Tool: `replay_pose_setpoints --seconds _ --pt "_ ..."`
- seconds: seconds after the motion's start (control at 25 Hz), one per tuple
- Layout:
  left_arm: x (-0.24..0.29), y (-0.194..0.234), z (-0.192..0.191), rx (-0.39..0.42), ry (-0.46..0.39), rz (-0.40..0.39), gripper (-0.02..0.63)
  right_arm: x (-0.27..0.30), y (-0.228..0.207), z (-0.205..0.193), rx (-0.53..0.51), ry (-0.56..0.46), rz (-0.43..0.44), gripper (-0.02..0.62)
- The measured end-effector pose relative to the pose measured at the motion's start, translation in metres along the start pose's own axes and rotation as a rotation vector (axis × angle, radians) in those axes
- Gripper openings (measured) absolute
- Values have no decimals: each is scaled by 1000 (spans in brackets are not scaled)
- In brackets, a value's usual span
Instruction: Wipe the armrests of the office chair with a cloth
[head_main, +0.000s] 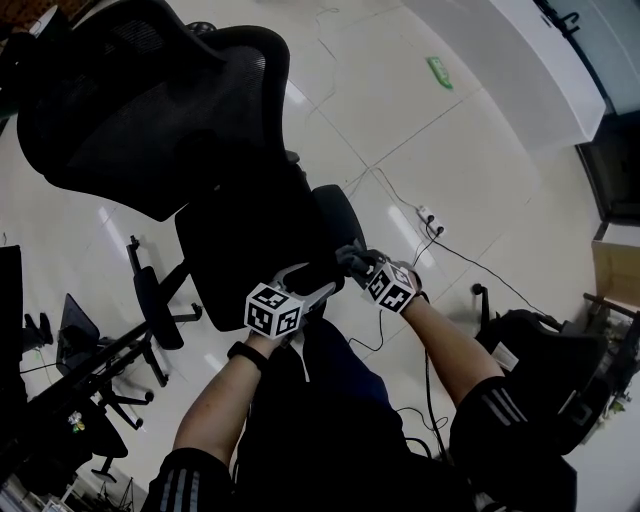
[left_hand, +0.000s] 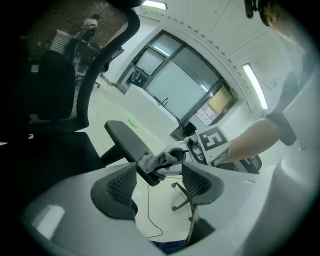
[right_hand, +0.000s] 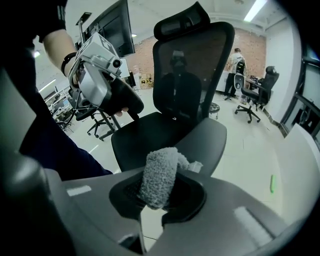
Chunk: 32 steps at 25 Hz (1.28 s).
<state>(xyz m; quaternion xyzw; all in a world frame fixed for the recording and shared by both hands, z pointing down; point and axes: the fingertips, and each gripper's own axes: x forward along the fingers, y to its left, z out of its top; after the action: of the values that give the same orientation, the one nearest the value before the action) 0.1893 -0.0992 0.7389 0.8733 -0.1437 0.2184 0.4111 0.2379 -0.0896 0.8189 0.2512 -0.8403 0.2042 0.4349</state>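
One cloth (right_hand: 159, 175) clamped in the right gripper (right_hand: 162, 199) at the armrest (right_hand: 209, 141) edge; left gripper (left_hand: 159, 182) fingers apart.

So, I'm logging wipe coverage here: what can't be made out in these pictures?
- End of the armrest under the cloth: covered by the cloth, both gripper views.
- The cloth, head view: mostly hidden by the right tool, small and dark.
- The second armrest: cannot be picked out, head view, black against the black chair.
- Dust or wiped streaks: surfaces too dark, every view.
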Motion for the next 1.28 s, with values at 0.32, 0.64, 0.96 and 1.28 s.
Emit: replay_pose_setpoints --seconds 0.32,0.64,0.96,1.28 --pt "-17 -2 -13 6 -2 5 307 -5 31 -15 7 39 24 37" --pt "-55 4 -13 -9 -65 37 307 -6 42 28 -36 -19 27 37" --pt "-135 46 -11 -52 -187 152 307 32 64 139 -208 -85 87 37" --pt "-247 107 -24 -127 -328 315 307 91 118 252 -367 -116 191 37"
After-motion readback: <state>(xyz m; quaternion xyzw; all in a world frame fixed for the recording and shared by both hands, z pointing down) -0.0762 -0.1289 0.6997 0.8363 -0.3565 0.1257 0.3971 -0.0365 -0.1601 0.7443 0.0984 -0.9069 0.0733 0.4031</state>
